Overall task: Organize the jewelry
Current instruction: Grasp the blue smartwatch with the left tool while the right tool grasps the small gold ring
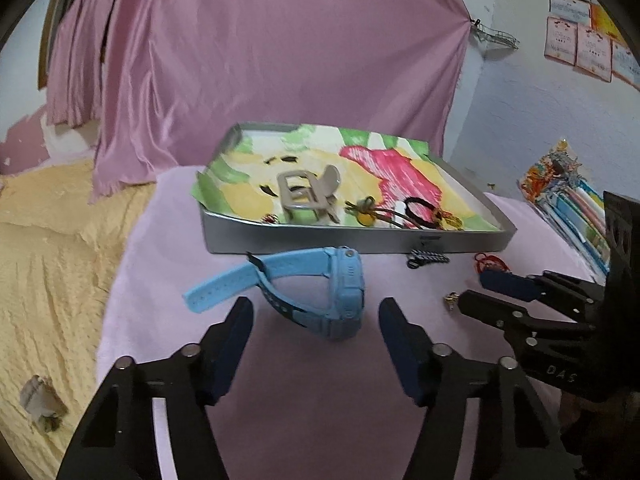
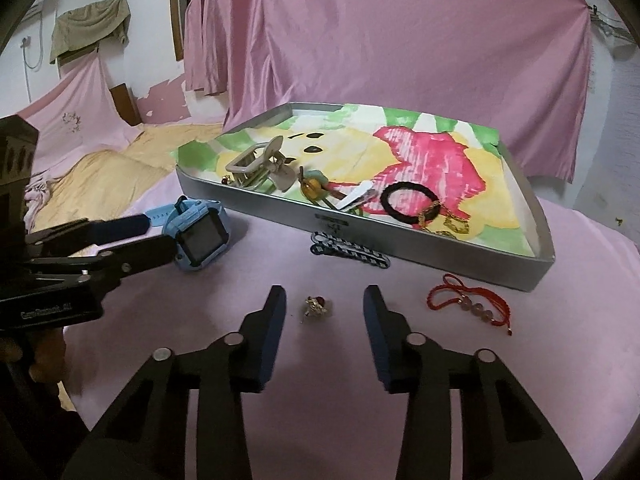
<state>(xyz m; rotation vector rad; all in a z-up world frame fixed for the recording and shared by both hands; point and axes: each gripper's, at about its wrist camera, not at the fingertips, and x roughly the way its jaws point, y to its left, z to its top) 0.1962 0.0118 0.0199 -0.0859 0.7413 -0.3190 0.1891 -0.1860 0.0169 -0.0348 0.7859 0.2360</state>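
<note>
Both claws wide: left claw (image 1: 316,312) flanks the blue watch (image 1: 320,292), right claw (image 2: 325,300) flanks a small ring (image 2: 316,305). Neither touching. Tray (image 2: 400,240) front wall just beyond, hair clips (image 2: 348,254) against it.

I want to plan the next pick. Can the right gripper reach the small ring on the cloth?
Probably yes: the right gripper is open, and the ring lies bare between its fingers.
</note>
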